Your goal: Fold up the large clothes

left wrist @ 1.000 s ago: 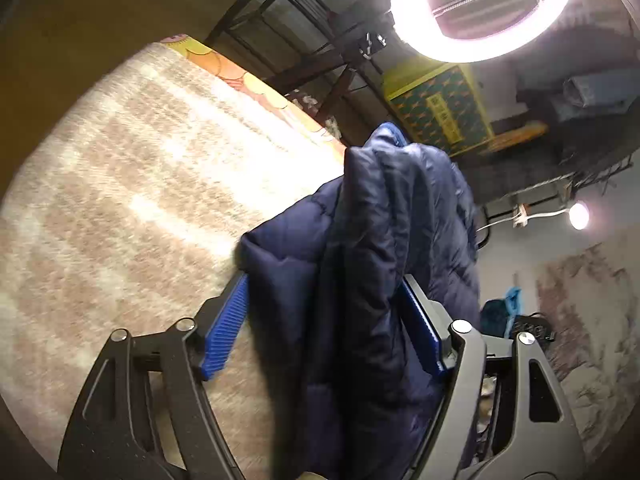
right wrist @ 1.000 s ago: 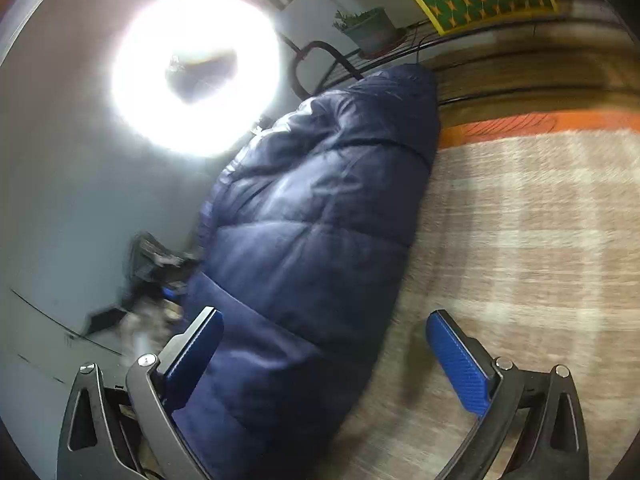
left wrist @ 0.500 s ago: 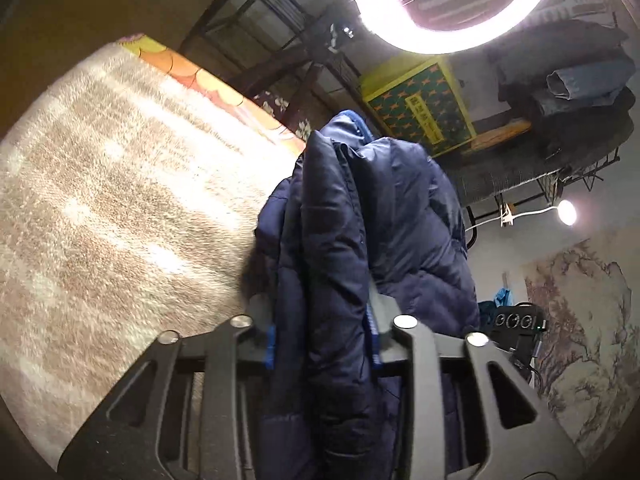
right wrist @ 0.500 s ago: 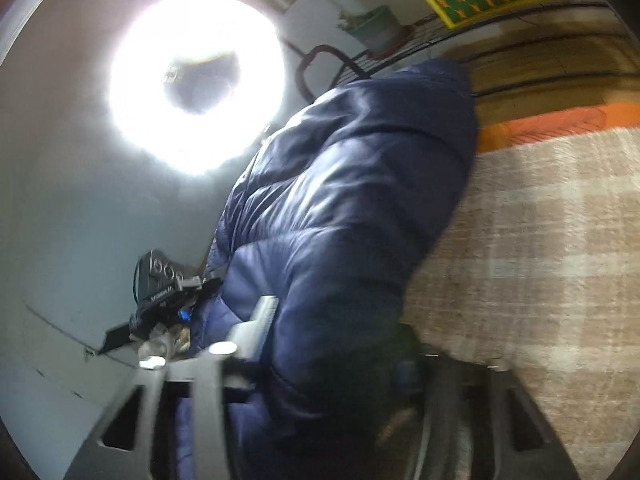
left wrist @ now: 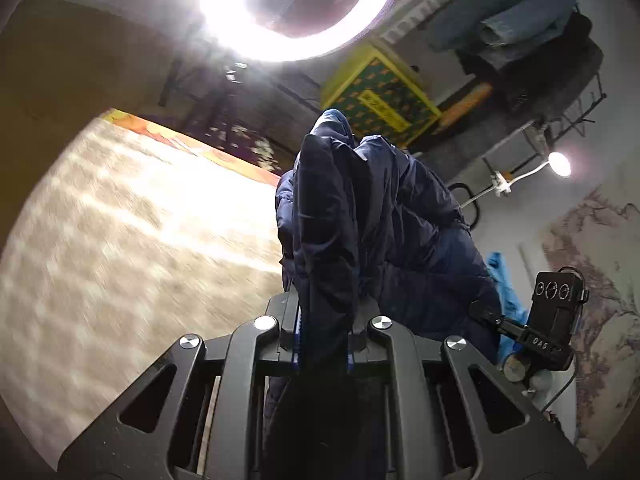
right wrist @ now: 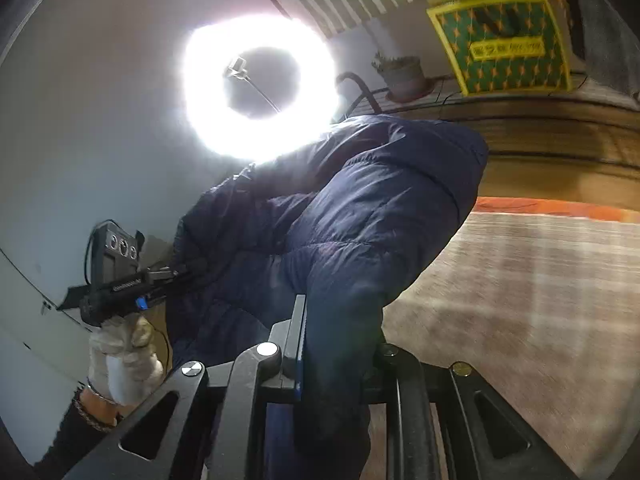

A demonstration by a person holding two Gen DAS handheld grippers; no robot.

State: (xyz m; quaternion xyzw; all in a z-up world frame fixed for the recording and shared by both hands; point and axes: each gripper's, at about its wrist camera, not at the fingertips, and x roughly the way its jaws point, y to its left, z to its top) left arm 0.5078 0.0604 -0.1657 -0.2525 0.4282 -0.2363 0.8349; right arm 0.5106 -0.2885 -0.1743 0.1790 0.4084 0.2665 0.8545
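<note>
Little can be read. In the left wrist view, at the right of the frame, the black device (left wrist: pixel 554 322) carries small pale letters that look like "DAS". The yellow-bordered green box (right wrist: pixel 502 40), upper right of the right wrist view, bears a yellow label with characters too blurred to make out.

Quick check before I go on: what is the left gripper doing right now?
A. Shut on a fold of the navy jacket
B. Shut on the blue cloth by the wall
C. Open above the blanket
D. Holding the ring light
A: the left gripper has its fingers pressed together on a fold of the navy jacket, which rises out from between them.
</note>
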